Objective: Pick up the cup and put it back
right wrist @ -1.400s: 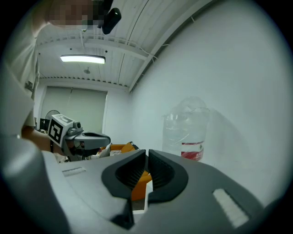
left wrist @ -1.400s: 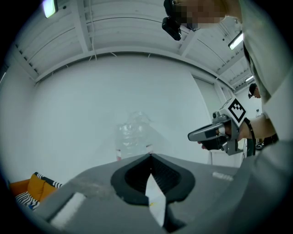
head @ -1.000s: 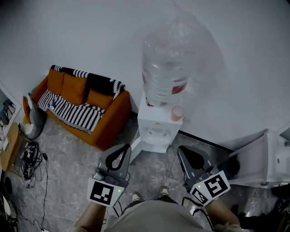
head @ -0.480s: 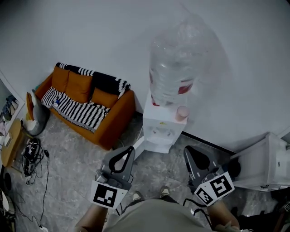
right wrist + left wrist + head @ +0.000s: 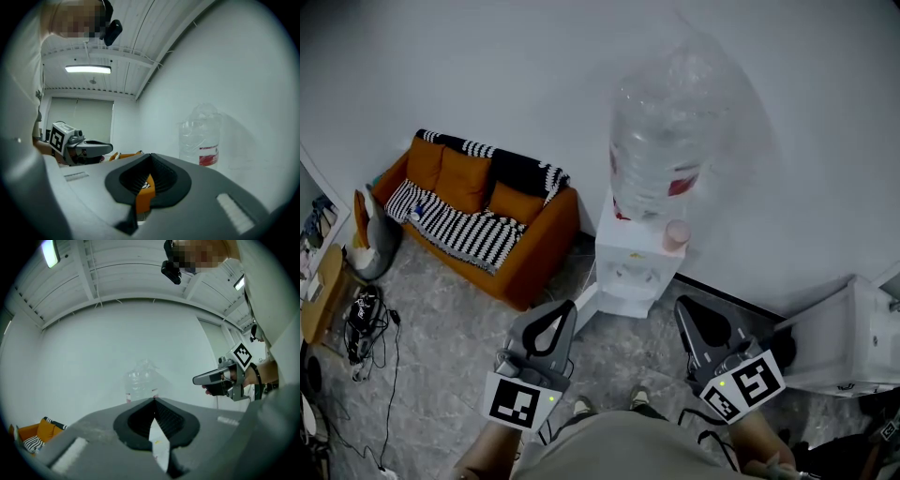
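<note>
While my left tool (image 5: pixel 565 307) and right tool (image 5: pixel 682 306) hang closed and empty, the pink cup (image 5: pixel 676 233) sits atop the water dispenser (image 5: pixel 628 272), right of its bottle (image 5: pixel 661 150). It is probably light, thin plastic, so I'd pinch its sidewall gently.

Orange sofa (image 5: pixel 508 204) beside white water dispenser (image 5: pixel 633 265)

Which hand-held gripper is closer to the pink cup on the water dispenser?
The right hand-held gripper: in the head view its tip lies below the pink cup; the left hand-held gripper sits farther off, toward the orange sofa.
</note>
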Demonstrator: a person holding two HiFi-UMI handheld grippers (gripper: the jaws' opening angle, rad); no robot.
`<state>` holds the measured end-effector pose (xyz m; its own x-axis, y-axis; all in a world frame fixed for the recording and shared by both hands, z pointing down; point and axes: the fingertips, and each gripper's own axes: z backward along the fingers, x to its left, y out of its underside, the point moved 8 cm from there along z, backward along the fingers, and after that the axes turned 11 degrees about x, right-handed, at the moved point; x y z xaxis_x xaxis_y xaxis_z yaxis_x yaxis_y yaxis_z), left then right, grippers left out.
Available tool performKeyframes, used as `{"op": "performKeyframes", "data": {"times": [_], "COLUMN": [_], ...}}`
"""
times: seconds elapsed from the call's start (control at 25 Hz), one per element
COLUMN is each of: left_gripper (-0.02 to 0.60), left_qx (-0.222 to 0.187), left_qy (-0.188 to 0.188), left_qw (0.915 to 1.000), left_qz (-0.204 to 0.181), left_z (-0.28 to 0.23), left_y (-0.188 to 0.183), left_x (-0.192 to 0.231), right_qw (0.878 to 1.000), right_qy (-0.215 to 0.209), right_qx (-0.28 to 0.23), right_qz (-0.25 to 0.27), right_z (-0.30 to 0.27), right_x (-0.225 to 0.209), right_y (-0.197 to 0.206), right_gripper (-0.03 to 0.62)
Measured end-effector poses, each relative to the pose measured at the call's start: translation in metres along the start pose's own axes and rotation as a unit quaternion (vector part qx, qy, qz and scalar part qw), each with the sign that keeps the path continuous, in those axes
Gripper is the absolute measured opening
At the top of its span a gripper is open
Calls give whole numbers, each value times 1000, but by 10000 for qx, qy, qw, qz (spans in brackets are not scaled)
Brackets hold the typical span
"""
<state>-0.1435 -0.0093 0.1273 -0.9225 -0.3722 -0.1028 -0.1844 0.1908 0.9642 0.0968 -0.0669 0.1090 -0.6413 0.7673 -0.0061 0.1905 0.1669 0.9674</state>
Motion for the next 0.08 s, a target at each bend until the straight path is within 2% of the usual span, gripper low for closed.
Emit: {"op": "performKeyframes", "data": {"times": [0.08], "left_gripper": [2], "left_qx": [-20], "left_qy": [-29], "left_qw": [10000], "left_qz": [-28], "left_z": [2], "left_y": [-2], "left_x": [1], "right_qw": [10000], "right_qy": [-9], "right_qx": [-12], "right_qz": [32], "right_z": [1], "right_x": [1], "right_y": [-3], "right_gripper": [2]}}
